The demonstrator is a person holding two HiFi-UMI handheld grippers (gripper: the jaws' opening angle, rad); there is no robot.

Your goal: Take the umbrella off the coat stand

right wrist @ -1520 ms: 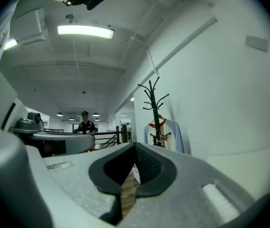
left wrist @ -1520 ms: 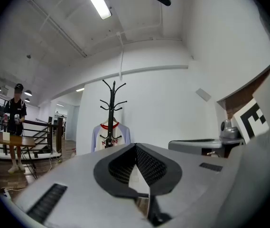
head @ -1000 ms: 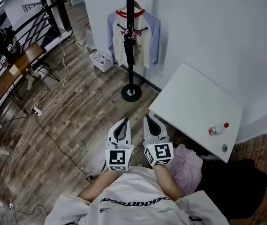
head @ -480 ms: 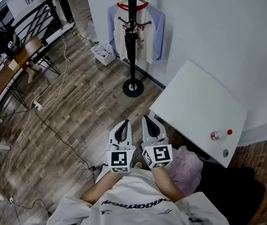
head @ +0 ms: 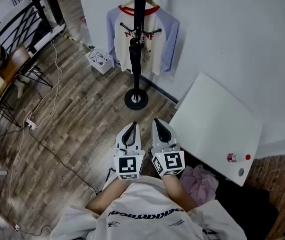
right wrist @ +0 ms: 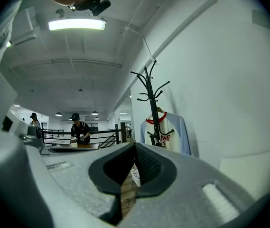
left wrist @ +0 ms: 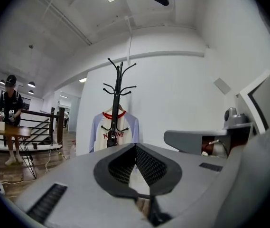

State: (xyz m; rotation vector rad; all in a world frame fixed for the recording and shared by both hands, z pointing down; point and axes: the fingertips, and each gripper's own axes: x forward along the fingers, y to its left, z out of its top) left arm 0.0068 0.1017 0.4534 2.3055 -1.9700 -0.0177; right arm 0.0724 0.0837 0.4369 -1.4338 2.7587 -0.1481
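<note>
Left gripper (head: 133,126), right gripper (head: 157,123) both clenched, empty, well short of coat stand (head: 139,14). Best: approach square, open one early, clamp umbrella (head: 134,59) near top, lift clear.

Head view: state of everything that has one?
coat stand: upright
umbrella: folded, hanging on the coat stand
shirt: hung on the stand
left claw: shut, empty
right claw: shut, empty
bottle: capped, lying on the white table
</note>
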